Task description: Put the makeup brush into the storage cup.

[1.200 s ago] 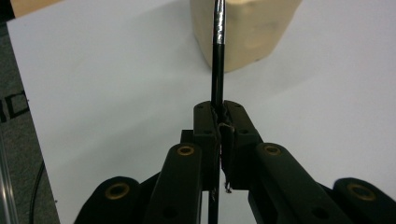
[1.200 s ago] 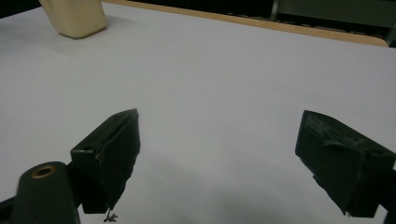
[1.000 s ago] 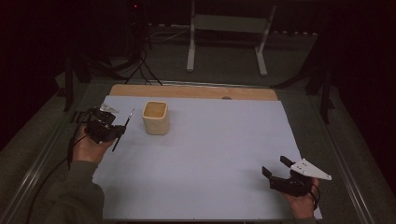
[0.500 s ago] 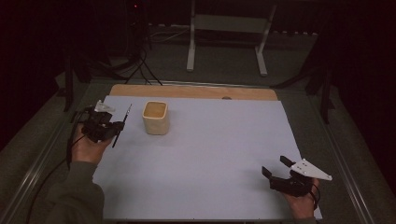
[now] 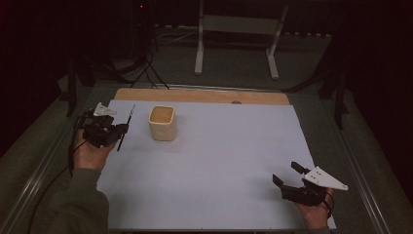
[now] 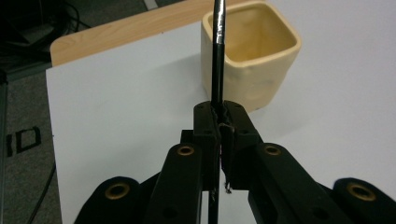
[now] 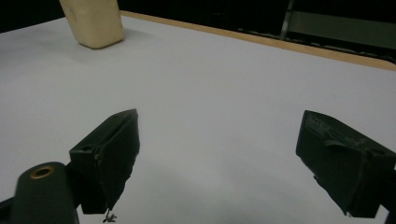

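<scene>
Carrying a thin black rod-like stick [image 5: 124,127] toward a cream-coloured, square-mouthed ceramic cup [image 5: 162,123], the left gripper [image 5: 118,132] is hovering at the far left of the white-covered tabletop [image 5: 224,161]. The step in hand looks like bringing the stick to the cup so it can be dropped inside. The cup is standing upright just to the right of the left gripper, near the far edge, and appears to be empty. The stick is not touching it.

In the left gripper view, the jaws are clenched tight on the stick's lower part, with its upper length rising in front of the cup's rim. The next move is probably calling for lifting the stick over the rim, lining its lower tip up with the opening, and then lowering it in before letting go.

The right gripper [image 5: 287,178] is resting at the near right of the tabletop, well apart from the cup. Its jaws are standing wide apart, grasping nothing.
</scene>
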Motion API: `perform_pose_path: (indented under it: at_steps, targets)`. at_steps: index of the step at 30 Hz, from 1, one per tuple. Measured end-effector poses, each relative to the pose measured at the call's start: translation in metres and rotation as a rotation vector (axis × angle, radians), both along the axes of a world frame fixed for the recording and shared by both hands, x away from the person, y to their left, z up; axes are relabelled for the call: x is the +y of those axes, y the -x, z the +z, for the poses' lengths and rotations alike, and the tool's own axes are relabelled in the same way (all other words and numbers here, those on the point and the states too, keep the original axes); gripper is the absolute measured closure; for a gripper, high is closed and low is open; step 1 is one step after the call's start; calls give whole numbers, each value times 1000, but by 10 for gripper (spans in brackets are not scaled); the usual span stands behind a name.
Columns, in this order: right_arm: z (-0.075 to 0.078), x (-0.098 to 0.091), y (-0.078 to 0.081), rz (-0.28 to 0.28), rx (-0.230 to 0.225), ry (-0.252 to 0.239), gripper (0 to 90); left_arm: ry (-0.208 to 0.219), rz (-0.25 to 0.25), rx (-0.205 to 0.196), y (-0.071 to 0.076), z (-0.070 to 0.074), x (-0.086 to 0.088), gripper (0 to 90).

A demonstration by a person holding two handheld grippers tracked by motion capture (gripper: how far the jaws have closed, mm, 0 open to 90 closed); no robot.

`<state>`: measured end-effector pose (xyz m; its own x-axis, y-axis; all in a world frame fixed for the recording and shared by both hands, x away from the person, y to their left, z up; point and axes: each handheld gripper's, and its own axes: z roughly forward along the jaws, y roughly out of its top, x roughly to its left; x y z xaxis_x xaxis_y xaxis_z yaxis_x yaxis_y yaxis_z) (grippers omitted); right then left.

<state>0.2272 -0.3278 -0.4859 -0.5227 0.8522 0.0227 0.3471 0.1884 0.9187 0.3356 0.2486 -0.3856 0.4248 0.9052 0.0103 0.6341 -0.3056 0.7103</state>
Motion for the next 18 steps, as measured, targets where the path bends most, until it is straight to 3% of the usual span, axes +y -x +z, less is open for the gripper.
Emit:
perform_pose_path:
  at_steps: [6,9,18]
  targets:
    - [2,1,1,22,-21,0,133,17,-2,-41,2,4,0,863]
    - [3,2,2,35,-27,2,131,24,-14,-85,4,9,-1,863]
    - [3,2,2,54,-30,-3,123,29,-13,-128,6,12,-1,863]
